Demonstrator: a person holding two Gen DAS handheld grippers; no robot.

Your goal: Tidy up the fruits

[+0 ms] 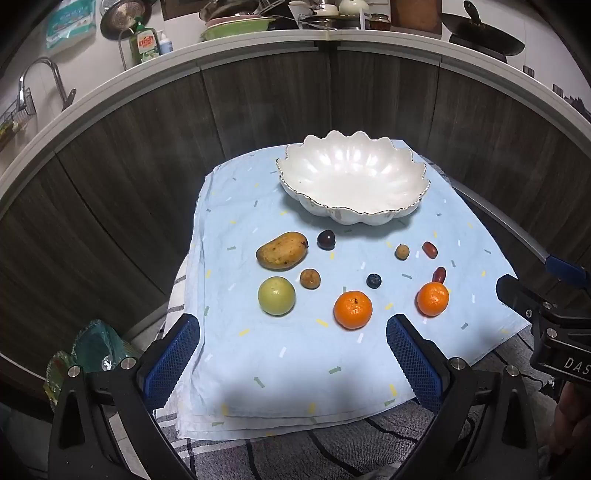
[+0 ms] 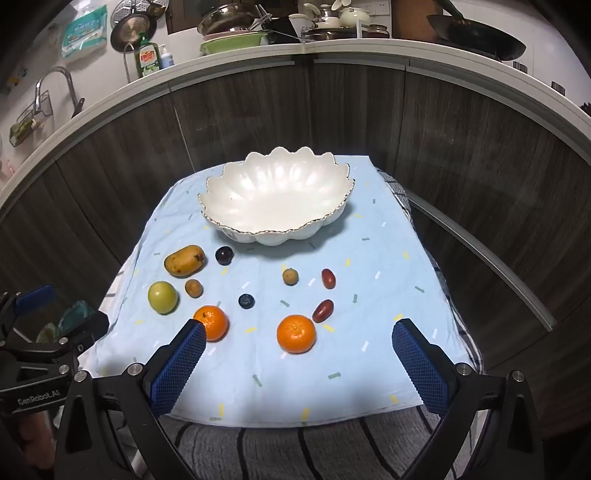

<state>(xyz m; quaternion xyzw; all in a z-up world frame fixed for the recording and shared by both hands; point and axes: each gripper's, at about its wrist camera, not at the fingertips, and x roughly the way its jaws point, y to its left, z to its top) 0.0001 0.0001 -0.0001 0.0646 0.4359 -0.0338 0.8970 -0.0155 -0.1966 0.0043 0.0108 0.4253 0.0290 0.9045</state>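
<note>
From the left wrist, my left gripper (image 1: 293,354) hovers with jaws spread and empty; ten fruits lie on the cloth (image 1: 295,362) before the empty scalloped bowl (image 1: 351,177). From the right wrist, my right gripper (image 2: 299,363) gapes nearest a glossy mandarin (image 2: 296,333), the likely first pick.

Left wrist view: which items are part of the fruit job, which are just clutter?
Job:
bowl, empty
mango
green fruit
two oranges
plum
blueberry
two brown fruits
two red fruits

Clutter:
dish soap
faucet
wok
green dish
</note>
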